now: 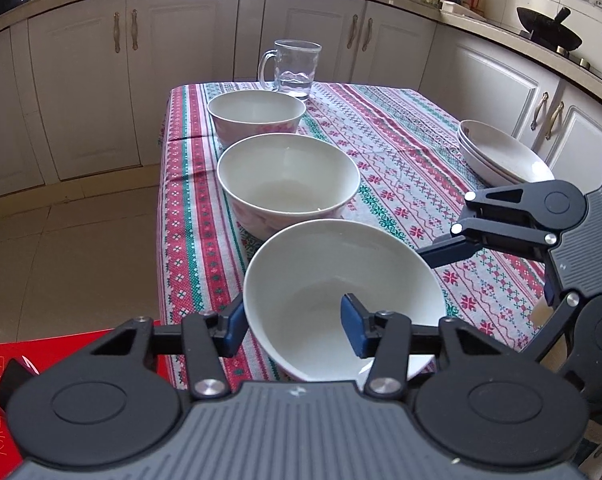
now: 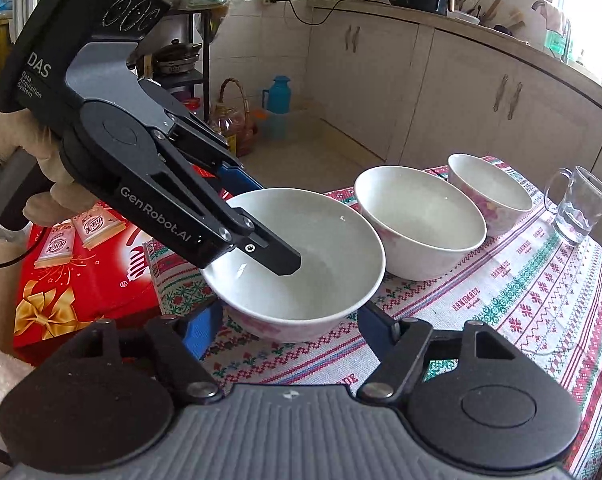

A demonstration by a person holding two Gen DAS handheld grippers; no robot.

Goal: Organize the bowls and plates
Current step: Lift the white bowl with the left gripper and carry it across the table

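Near bowl (image 1: 341,300): sat tilted, directly ahead of both grippers.
Left gripper (image 1: 297,328): clamped on its near wall.
Right gripper (image 2: 289,324): clamped across its base.

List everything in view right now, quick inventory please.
bowls: 3, white, in a row on the cloth: near, middle, far
plates: white stack (count unclear), table's right side
mug: 1, clear glass, past far bowl
tablecloth: 1, red-green-white pattern
red box: 1, beside table
left gripper: shut on near bowl's wall
right gripper: shut across near bowl
hand: holding left gripper
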